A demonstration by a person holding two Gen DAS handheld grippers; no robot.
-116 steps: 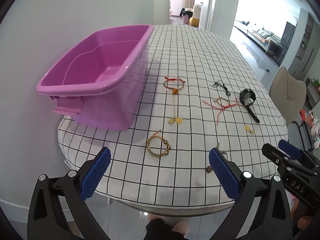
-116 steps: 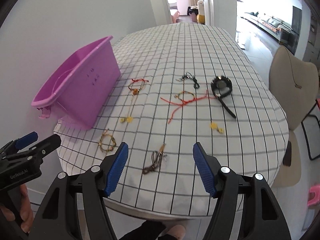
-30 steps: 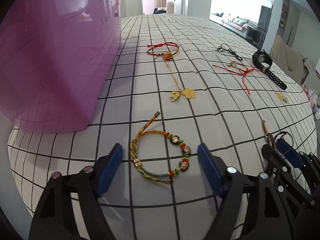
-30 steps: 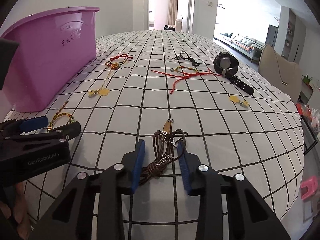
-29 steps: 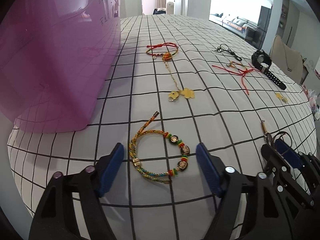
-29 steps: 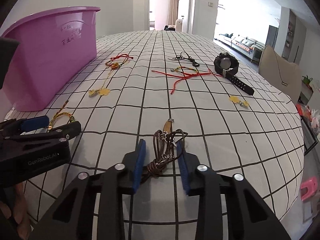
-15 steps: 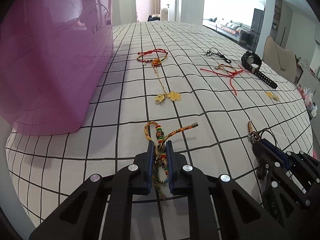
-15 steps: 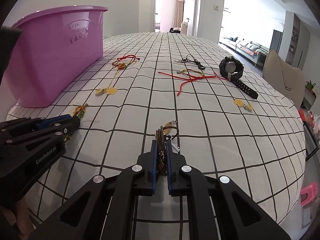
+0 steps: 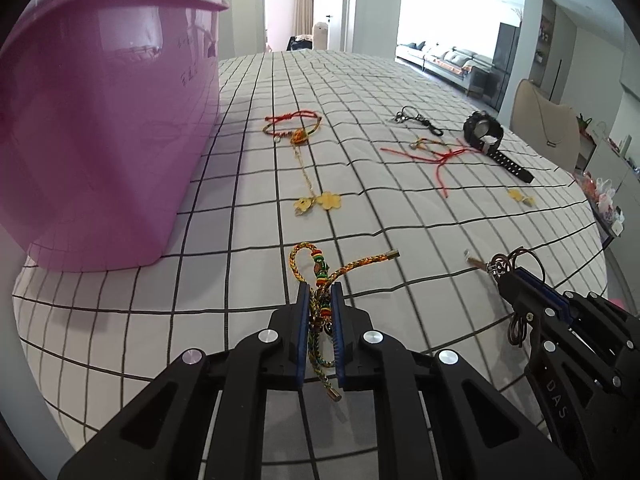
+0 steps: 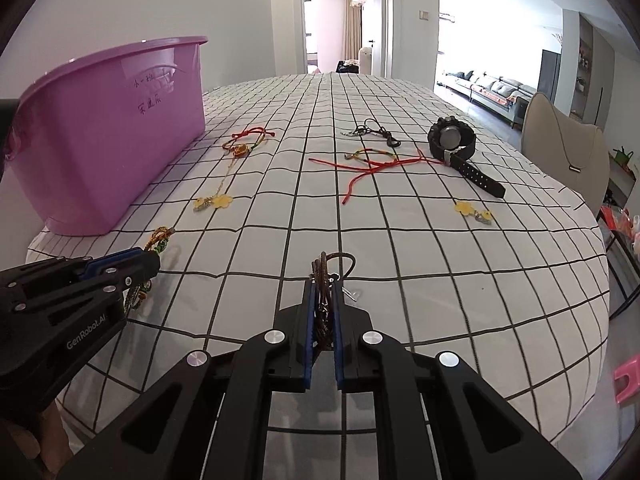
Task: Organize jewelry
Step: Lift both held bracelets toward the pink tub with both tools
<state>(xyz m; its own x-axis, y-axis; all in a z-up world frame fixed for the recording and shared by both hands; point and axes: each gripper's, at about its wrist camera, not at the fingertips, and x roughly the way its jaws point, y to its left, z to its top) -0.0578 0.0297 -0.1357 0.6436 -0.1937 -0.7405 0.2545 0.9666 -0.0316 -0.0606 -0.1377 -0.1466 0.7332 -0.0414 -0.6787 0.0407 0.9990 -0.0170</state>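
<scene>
The left gripper [image 9: 319, 300] is clamped on the braided beaded bracelet [image 9: 320, 264], its loop and one cord end poking out ahead and another end hanging below, the middle hidden between the blue pads [image 9: 303, 320]. The right gripper [image 10: 323, 296] is likewise pinched on the brown cord bracelet [image 10: 326, 270], mostly buried between its fingers. Both sit near the front edge of the checked tablecloth [image 10: 400, 260], with the purple tub [image 10: 112, 136] to the left, its inside unseen, and a black watch [image 10: 454, 142] farther back.
</scene>
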